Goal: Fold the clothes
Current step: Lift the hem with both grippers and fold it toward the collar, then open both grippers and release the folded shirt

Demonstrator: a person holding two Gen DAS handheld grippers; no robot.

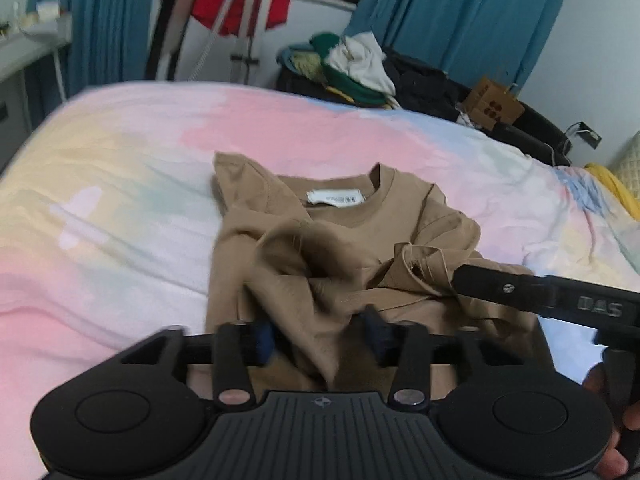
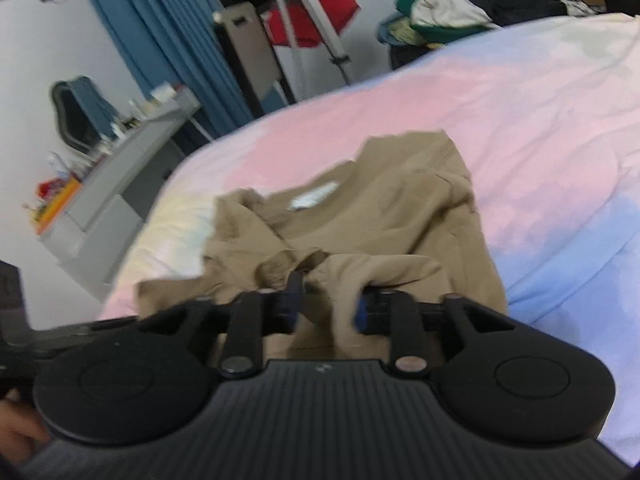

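A tan T-shirt (image 1: pixel 320 240) lies crumpled on the pastel bed sheet (image 1: pixel 120 200), collar and white label (image 1: pixel 336 197) facing away from me. My left gripper (image 1: pixel 320 336) has its jaws apart with a fold of the shirt's lower part hanging between them. My right gripper (image 1: pixel 464 280) reaches in from the right, and its tip is buried in the shirt fabric. In the right wrist view the right gripper (image 2: pixel 328 304) has its jaws apart, with bunched fabric of the shirt (image 2: pixel 380 216) between the blue pads.
A pile of clothes (image 1: pixel 352 68) and a cardboard box (image 1: pixel 492 104) sit beyond the bed's far edge. A tripod (image 1: pixel 248 40) and blue curtains (image 1: pixel 460 20) stand behind. A grey dresser (image 2: pixel 120 184) is at the left of the bed.
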